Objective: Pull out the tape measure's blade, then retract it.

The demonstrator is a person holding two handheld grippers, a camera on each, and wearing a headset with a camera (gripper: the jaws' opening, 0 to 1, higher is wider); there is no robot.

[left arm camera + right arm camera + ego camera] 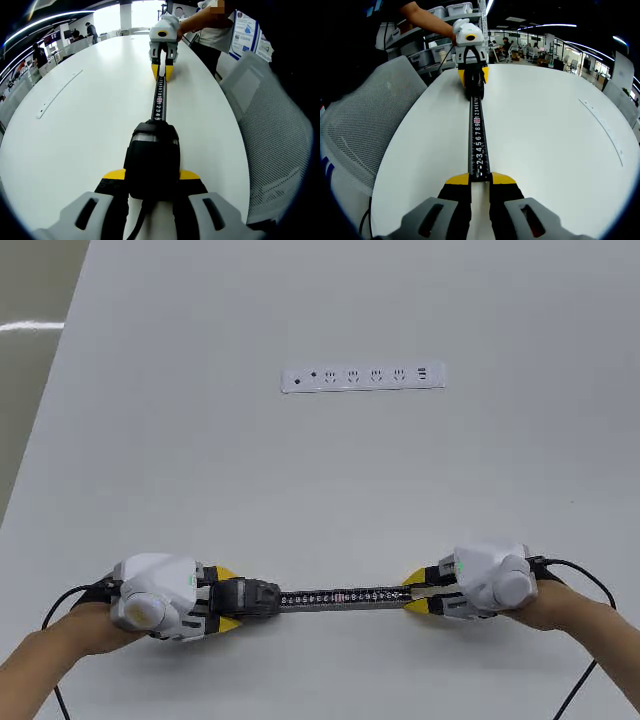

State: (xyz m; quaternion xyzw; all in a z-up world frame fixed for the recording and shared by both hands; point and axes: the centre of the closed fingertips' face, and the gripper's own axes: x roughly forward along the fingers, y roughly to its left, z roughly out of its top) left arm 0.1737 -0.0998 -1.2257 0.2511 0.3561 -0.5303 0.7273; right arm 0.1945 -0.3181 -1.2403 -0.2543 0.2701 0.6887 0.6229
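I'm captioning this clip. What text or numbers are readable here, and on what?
"2 3 4 5 6 7 8 9": on the tape blade, at the right tongs.
Too blurred: the red number farther along the blade.
No readable label: the tape case in the left tongs.
Too small: marks on the power strip.
Blurred: the wall posters.
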